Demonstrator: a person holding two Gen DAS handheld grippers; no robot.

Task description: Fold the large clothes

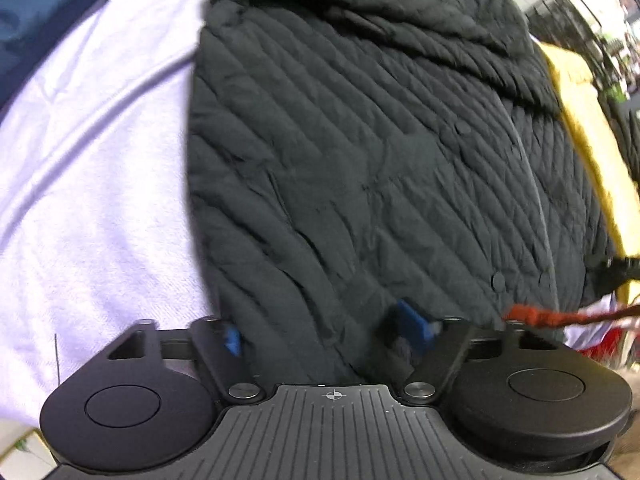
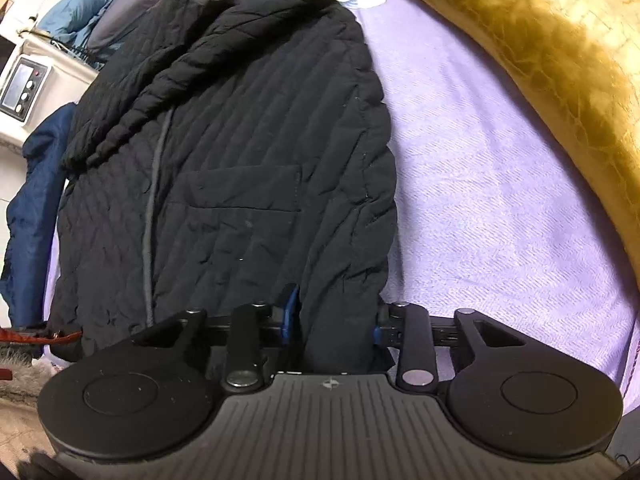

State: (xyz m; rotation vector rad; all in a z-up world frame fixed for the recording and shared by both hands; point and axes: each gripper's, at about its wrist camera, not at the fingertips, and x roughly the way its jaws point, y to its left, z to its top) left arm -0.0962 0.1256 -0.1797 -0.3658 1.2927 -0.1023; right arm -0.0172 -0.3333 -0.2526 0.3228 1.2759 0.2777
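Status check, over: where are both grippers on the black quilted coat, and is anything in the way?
Left gripper open, straddling coat hem. Right gripper clamped on hem fold. Black quilted coat flat on lilac sheet. Nothing blocking.

Each hand-held gripper (image 1: 324, 332) (image 2: 334, 322) is black, ribbed, with round discs, silver screws and blue pads.

No words, brand names or numbers can be read in either view. The one sign is a small crosshair mark printed on the ribbed body of each hand-held gripper, left (image 1: 322, 332) and right (image 2: 331, 326) (the grey-screened device (image 2: 25, 87) shows nothing legible).
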